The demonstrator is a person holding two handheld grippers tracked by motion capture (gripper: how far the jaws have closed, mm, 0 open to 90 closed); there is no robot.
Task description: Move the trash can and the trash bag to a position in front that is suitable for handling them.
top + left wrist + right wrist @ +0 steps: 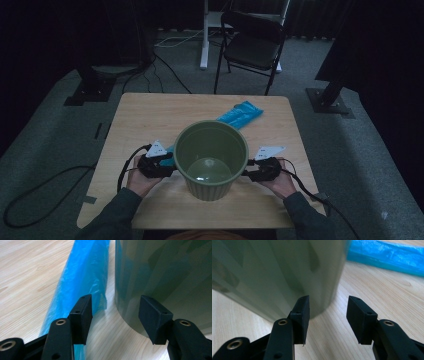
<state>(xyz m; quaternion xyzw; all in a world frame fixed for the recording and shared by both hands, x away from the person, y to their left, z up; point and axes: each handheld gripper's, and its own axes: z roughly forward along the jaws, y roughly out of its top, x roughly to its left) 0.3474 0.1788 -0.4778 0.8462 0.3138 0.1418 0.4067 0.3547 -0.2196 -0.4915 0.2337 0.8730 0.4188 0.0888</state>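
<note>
A green ribbed pot (211,160) stands empty in the middle of the wooden table (145,115). A blue plastic bag (240,114) lies flat behind it and runs under its left side. My left gripper (170,163) is at the pot's left wall and my right gripper (248,171) at its right wall, each held in a hand. In the left gripper view the left gripper (115,305) is open, with the bag (85,277) past one jaw and the pot (162,277) behind the other. In the right gripper view the right gripper (328,306) is open beside the pot (274,272), with bare wood between its jaws and the bag (387,255) farther off.
A black folding chair (252,45) stands on the carpet beyond the table. Dark stand bases (90,90) (327,100) sit off the far corners. A cable (30,200) loops over the floor at the left. The room is dim.
</note>
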